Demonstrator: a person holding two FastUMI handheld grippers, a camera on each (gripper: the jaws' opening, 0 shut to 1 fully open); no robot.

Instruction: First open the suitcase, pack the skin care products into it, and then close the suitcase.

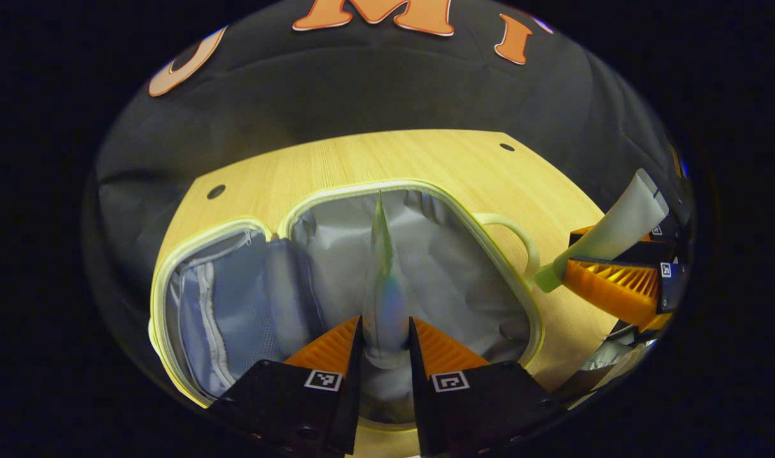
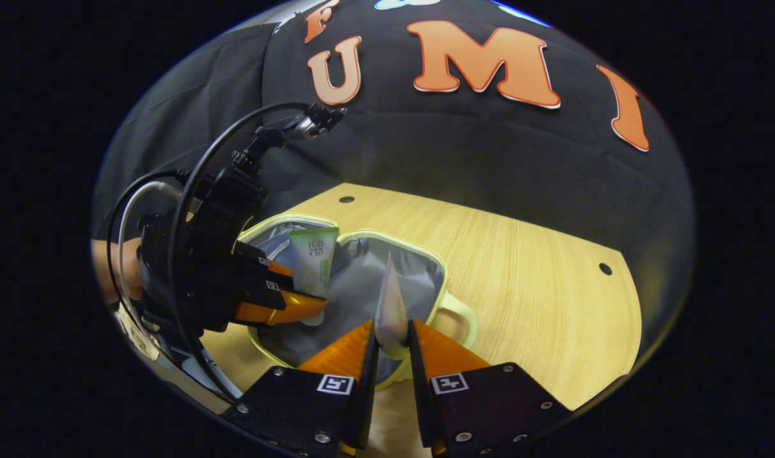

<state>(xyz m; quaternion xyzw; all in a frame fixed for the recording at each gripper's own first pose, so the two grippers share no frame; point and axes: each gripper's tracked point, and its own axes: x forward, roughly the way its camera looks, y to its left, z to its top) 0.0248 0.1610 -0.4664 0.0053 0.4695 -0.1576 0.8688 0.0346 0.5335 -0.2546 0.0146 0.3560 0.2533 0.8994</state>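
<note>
Two grippers, two tubes, one case. Left gripper [image 1: 385, 334] is clamped on a pale green-white squeeze tube [image 1: 384, 280], seen edge-on above the open case. Right gripper [image 2: 392, 337] is closed on a second pale tube [image 2: 390, 305], likewise above it. The pale-yellow-trimmed, grey-lined soft suitcase [image 1: 425, 267] lies open flat on the light wooden table [image 1: 387, 159]. Black cloth wall [image 1: 387, 89] stands behind.

The table [image 1: 425, 159] looks like pale wood with a fine, matt grain. The open suitcase [image 1: 425, 254] is lined in soft, wrinkled grey cloth (mesh on the left half), with smooth piping along its rim.
</note>
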